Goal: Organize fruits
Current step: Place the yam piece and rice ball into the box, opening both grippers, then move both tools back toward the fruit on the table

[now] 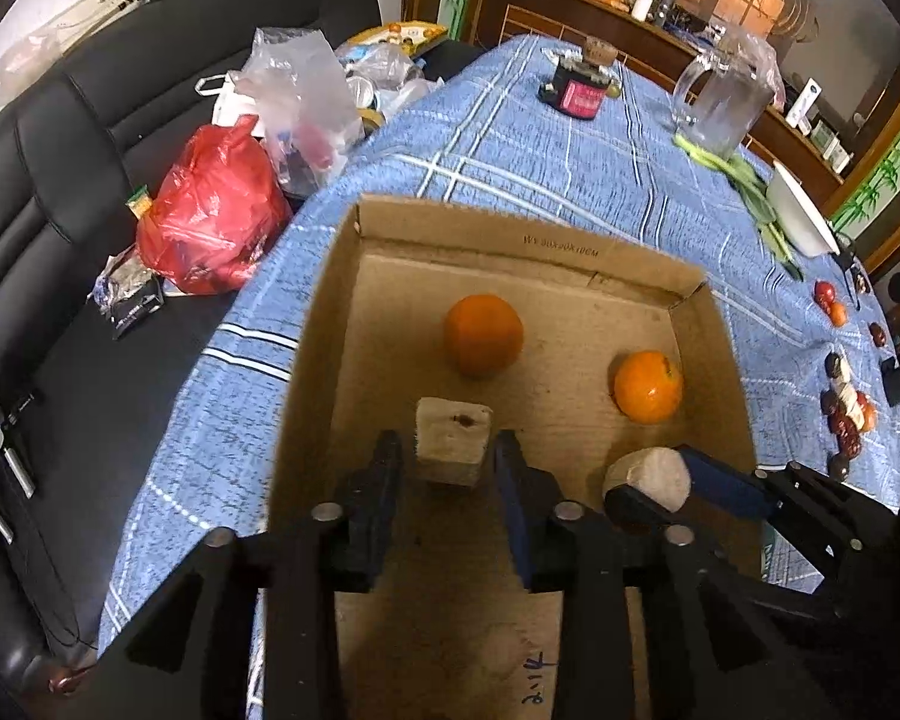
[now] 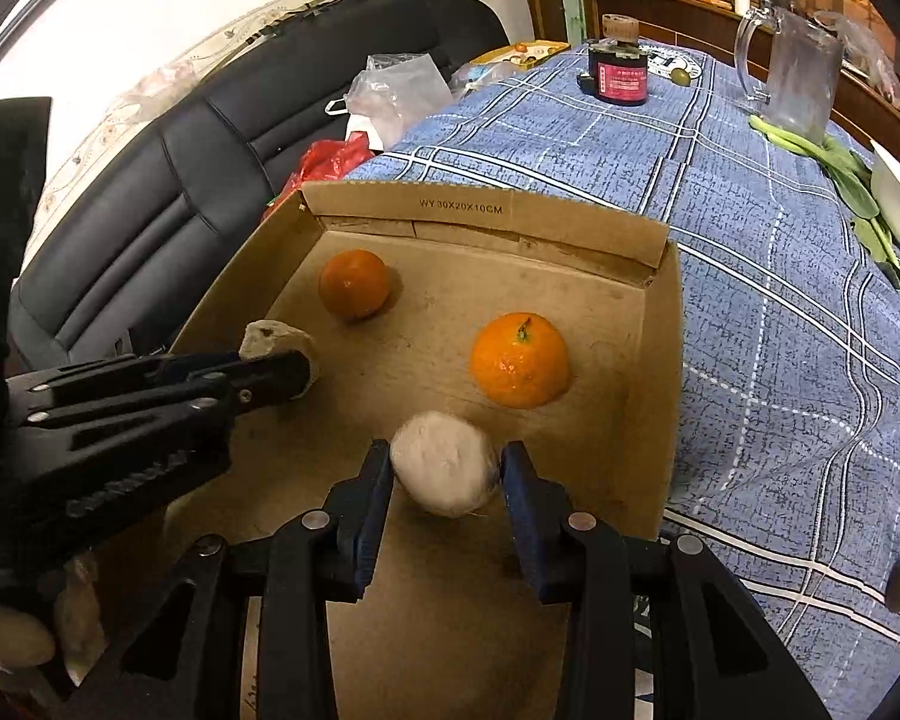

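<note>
While both pieces hang inside the cardboard box, the left tongs clench a pale cut chunk near its left wall, and the right tongs grip a rounded peeled piece beside two oranges. This looks like the placing step; next, each should lower to the floor and let go.

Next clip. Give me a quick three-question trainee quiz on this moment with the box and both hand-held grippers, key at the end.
1. True or false: both oranges, far one and near one, lie inside the box.
2. What sits between the fingers of the right hand-held gripper?
A. an orange
B. a round whitish piece
C. the glass mug
3. Fill in: the left hand-held gripper has a squarish pale ____ between its fingers.

Key:
1. True.
2. B, the round whitish piece; the mug stands far off on the blue cloth.
3. chunk.
</note>
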The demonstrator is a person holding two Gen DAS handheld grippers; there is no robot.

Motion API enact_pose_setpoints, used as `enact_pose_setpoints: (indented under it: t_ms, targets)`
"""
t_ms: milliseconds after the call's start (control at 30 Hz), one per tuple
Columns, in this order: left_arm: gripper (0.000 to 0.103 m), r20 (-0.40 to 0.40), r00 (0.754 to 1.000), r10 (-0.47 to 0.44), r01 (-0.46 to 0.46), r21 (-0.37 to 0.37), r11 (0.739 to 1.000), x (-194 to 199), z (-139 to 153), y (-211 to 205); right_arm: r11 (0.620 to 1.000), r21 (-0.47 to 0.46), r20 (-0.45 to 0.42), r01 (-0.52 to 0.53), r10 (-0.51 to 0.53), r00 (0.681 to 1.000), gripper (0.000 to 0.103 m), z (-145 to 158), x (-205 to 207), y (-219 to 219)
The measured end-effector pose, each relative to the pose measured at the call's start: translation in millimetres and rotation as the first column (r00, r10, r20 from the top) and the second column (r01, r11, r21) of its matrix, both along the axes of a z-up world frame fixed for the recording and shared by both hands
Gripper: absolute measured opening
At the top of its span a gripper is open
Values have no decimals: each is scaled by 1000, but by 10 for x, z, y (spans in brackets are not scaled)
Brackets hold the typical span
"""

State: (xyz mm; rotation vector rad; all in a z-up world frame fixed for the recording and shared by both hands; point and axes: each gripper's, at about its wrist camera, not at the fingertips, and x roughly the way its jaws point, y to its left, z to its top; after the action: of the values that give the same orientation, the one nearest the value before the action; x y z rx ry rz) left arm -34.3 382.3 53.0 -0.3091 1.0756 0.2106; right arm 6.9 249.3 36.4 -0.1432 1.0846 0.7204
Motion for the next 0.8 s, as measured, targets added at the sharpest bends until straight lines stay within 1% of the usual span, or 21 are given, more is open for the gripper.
enact_pose_setpoints:
  t_ms: [33,67,200,267,333,400,500,600,700,767,800]
  targets:
    - [34,10,1000,7,-7,1,1000,-23,56,1,1000,3,7,0,0,1000,52,29,-4,-7]
    - [35,18,1000,11,-11,3,1000,-40,99,-2,1000,8,16,2,-2,1000,55,69,-15,-20]
    - [40,54,998,23,-25,35,999,-112,325,-69,999,40,41,25,-27,999,55,264,-53,-161]
    - [46,72,997,18,-23,58,998,-144,429,-130,997,58,47,45,-48,998,57,342,-84,-277]
    - [49,93,996,6,-14,83,996,-182,546,-220,994,76,48,81,-84,995,60,404,-114,-439]
    - [49,107,994,-11,0,107,994,-211,643,-318,987,98,35,130,-134,990,61,443,-133,-636]
    - [50,115,992,-46,28,154,988,-241,770,-536,974,124,10,188,-191,982,61,477,-173,-915]
    - [50,130,988,-84,56,204,977,-273,892,-795,963,137,8,230,-233,972,61,511,-246,-1182]
    - [50,145,982,-119,78,259,963,-313,1014,-1079,955,145,7,258,-262,965,61,542,-329,-1412]
    - [50,158,976,-150,97,303,948,-347,1108,-1310,951,152,7,271,-275,961,61,567,-375,-1547]
    - [50,162,974,-160,103,313,944,-357,1137,-1379,949,155,9,276,-281,960,61,588,-410,-1638]
